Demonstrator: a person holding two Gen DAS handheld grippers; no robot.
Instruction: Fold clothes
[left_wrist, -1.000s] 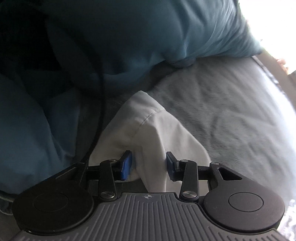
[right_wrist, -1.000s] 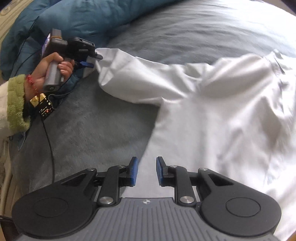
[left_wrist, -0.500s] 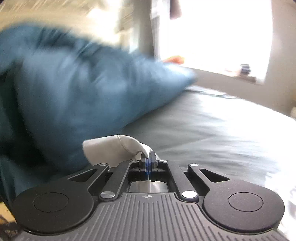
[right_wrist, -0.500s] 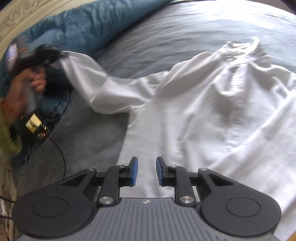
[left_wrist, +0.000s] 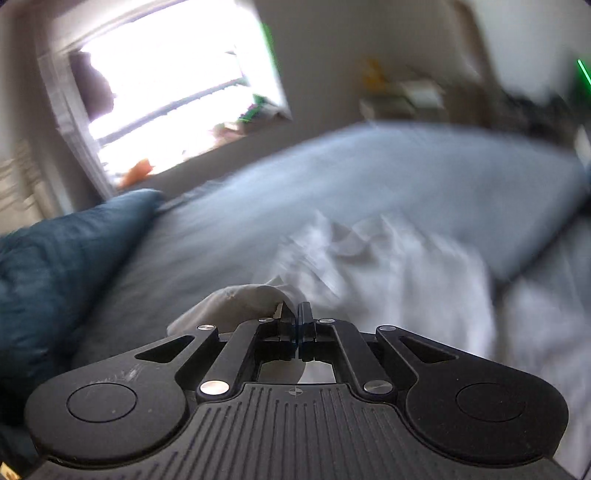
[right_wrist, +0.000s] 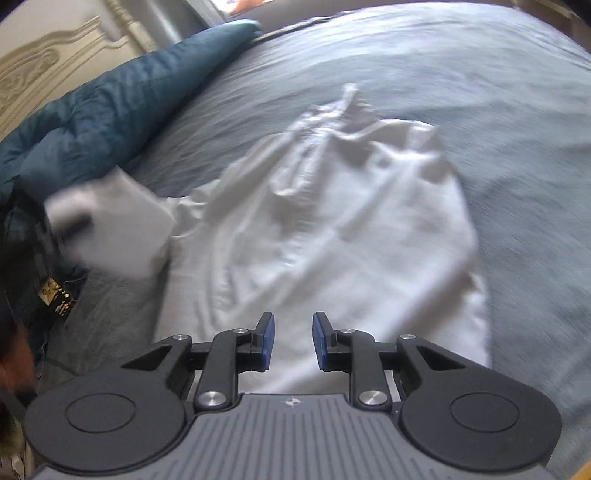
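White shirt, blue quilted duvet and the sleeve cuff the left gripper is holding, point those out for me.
white shirt (right_wrist: 343, 229): right wrist view, on the wrinkled body panel.
blue quilted duvet (right_wrist: 110, 107): right wrist view, on its bunched upper face.
sleeve cuff (left_wrist: 236, 301): left wrist view, on the fold just behind the shut fingers.

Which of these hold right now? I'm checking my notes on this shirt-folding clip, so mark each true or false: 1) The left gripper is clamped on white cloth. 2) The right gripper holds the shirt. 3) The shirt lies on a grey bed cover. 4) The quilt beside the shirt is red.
1) True: the left gripper is shut on the sleeve.
2) False: the right gripper is open, nothing between its jaws.
3) True: the white shirt lies on the grey bed cover.
4) False: the quilt is teal blue.
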